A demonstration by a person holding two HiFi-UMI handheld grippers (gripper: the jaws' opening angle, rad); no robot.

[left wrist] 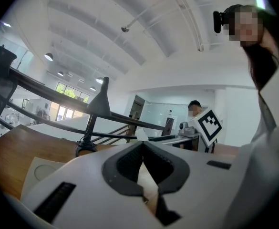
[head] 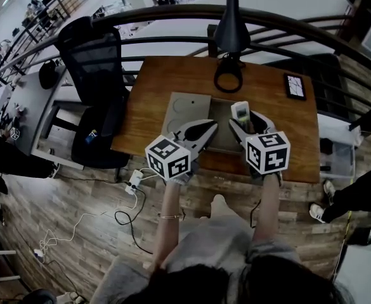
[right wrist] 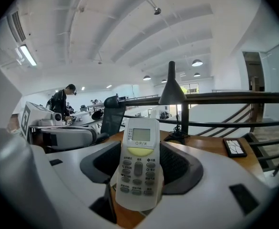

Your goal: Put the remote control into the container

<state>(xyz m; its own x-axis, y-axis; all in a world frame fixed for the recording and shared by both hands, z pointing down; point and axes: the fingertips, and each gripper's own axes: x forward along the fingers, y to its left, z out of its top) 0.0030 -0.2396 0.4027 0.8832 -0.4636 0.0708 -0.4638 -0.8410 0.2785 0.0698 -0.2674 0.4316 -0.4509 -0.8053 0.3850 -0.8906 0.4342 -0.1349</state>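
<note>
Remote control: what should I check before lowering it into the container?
1. Grip: right gripper shut on the remote control, screen end up: ok.
2. Position: in the head view the remote control is over the container: ok.
3. Container's inside free: cannot tell, the grippers cover much of it.
4. Left gripper: shut with nothing in it: ok. Clearance from the drop path: cannot tell.
5. Lamp: its base stands beyond the container, apart from it: ok.

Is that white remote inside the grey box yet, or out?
Out. The right claw is shut on the remote, holding it upright above the table, by the grey box.
</note>
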